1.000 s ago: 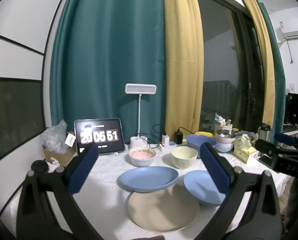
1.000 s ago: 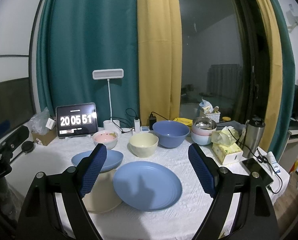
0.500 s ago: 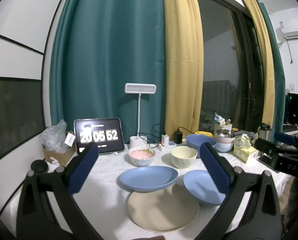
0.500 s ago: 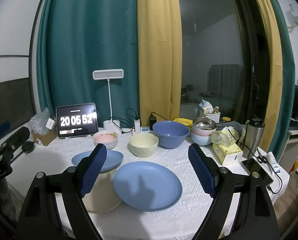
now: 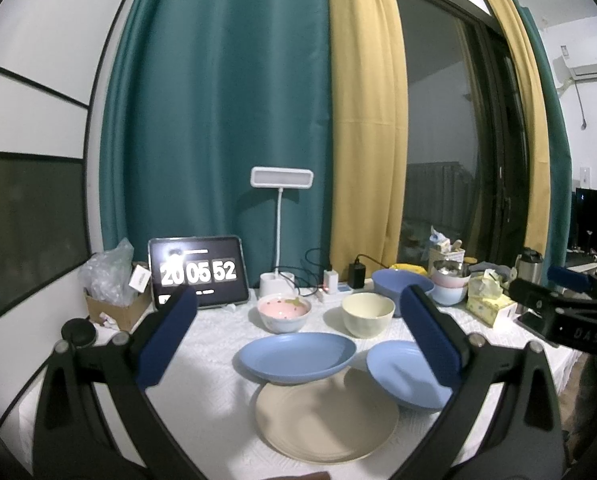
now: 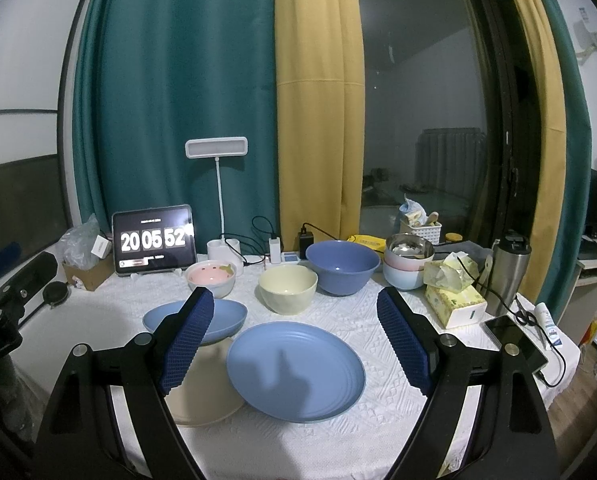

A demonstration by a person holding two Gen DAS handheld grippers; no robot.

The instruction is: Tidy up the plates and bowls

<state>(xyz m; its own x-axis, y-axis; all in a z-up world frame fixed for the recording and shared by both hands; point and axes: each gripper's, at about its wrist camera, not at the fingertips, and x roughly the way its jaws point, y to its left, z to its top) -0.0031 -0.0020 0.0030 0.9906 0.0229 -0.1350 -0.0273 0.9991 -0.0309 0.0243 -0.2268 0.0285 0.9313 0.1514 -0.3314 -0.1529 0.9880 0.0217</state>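
Note:
A cream plate (image 5: pixel 326 420) lies at the table's front, with a blue plate (image 5: pixel 294 356) resting on its far edge and a second blue plate (image 6: pixel 294 368) overlapping its right side. Behind stand a pink bowl (image 5: pixel 284 312), a cream bowl (image 5: pixel 366 314) and a large blue bowl (image 6: pixel 342 266). My left gripper (image 5: pixel 298 344) is open and empty, held above the plates. My right gripper (image 6: pixel 296 344) is open and empty above the second blue plate.
A tablet clock (image 6: pixel 154 240), a desk lamp (image 6: pixel 218 196) and chargers line the back edge. Stacked bowls (image 6: pixel 406 268), a tissue box (image 6: pixel 454 300), a steel flask (image 6: pixel 508 276) and a phone (image 6: pixel 514 340) crowd the right side. A cardboard box (image 5: pixel 114 308) sits at left.
Only the clock has advanced from 20:05:51 to 20:05:52. Both grippers stay open and have not visibly moved.

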